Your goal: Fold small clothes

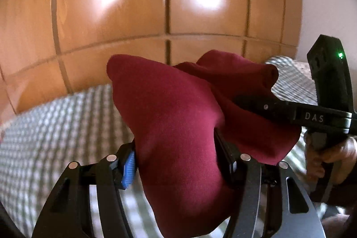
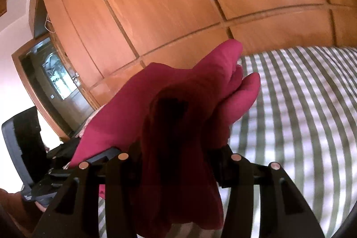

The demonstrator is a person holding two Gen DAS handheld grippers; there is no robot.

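- Cloth [image 1: 176, 117], dark red, is up in the air above bed [image 1: 55, 126], held at 2 places.
- Left gripper [image 1: 176, 162]: jaws half closed, clamped on a thick bunch of cloth; blue pad [image 1: 128, 168] presses on left side of the bunch, black finger [image 1: 225, 160] on right side.
- Below left jaws the cloth hangs down between gripper's arms; above it bulges up in 2 lobes.
- Right gripper [image 2: 176, 160]: jaws narrow, also clamped on a bunch of cloth, which fills the gap completely; pads hidden by fabric.
- In left view, right gripper [image 1: 256, 104] comes in from right side, its finger lies against the cloth; hand [image 1: 328, 157] holds its handle, green light on the body.
- In right view, left gripper body is at far left, partly behind cloth.
- Bed has checked/striped cover, grey-green and white, blurred.
- Behind: wood wardrobe [image 2: 178, 3] w/ shiny panels; door [image 2: 51, 73] w/ glass at left in right view.
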